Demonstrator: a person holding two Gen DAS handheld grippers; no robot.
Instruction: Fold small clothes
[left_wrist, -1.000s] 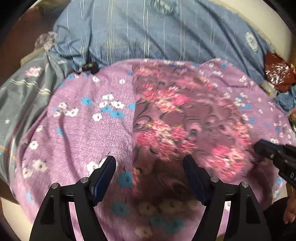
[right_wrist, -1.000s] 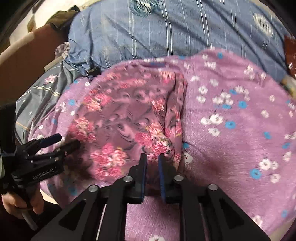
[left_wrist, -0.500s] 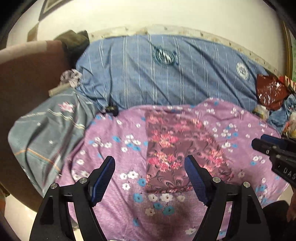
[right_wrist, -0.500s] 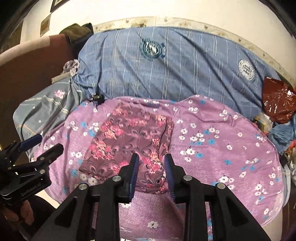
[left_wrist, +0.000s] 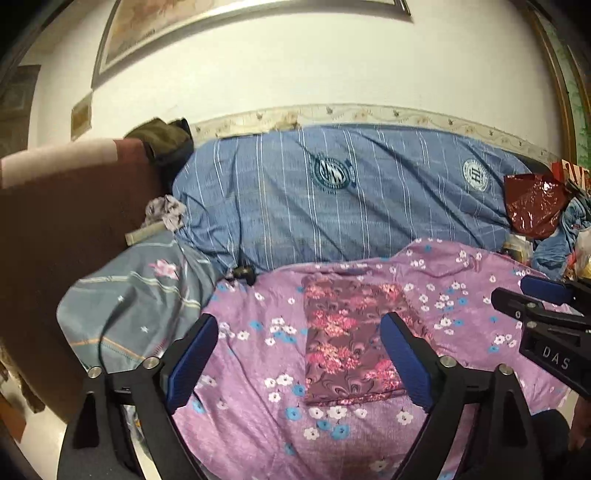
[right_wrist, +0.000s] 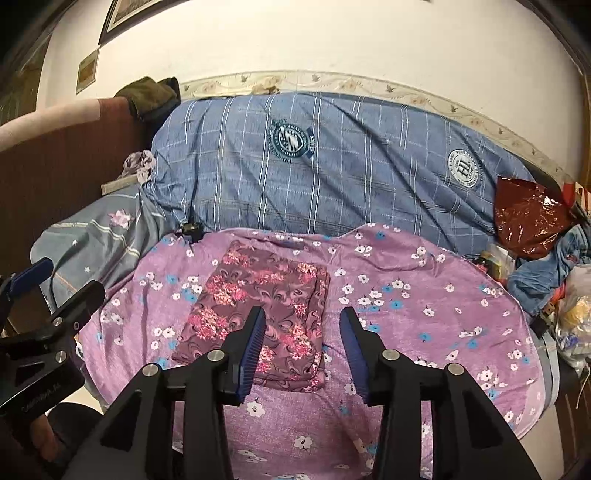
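A small maroon garment with pink flowers (left_wrist: 347, 336) lies folded into a flat rectangle on a purple flowered blanket (left_wrist: 258, 369). It also shows in the right wrist view (right_wrist: 258, 314). My left gripper (left_wrist: 299, 365) is open and empty, held well above and in front of the garment. My right gripper (right_wrist: 303, 347) is open and empty, raised above the garment's near right edge. Each gripper shows at the edge of the other's view, the right one (left_wrist: 546, 317) and the left one (right_wrist: 48, 306).
A blue striped duvet (left_wrist: 351, 199) lies behind the purple blanket against the wall. A grey flowered sheet (left_wrist: 140, 291) is at the left beside a brown headboard (left_wrist: 62, 221). A red foil bag (left_wrist: 532, 203) and clutter sit at the right.
Both grippers have pulled back and up from the garment. The right gripper was shut at the garment's edge and has opened. The garment stays folded on the blanket.
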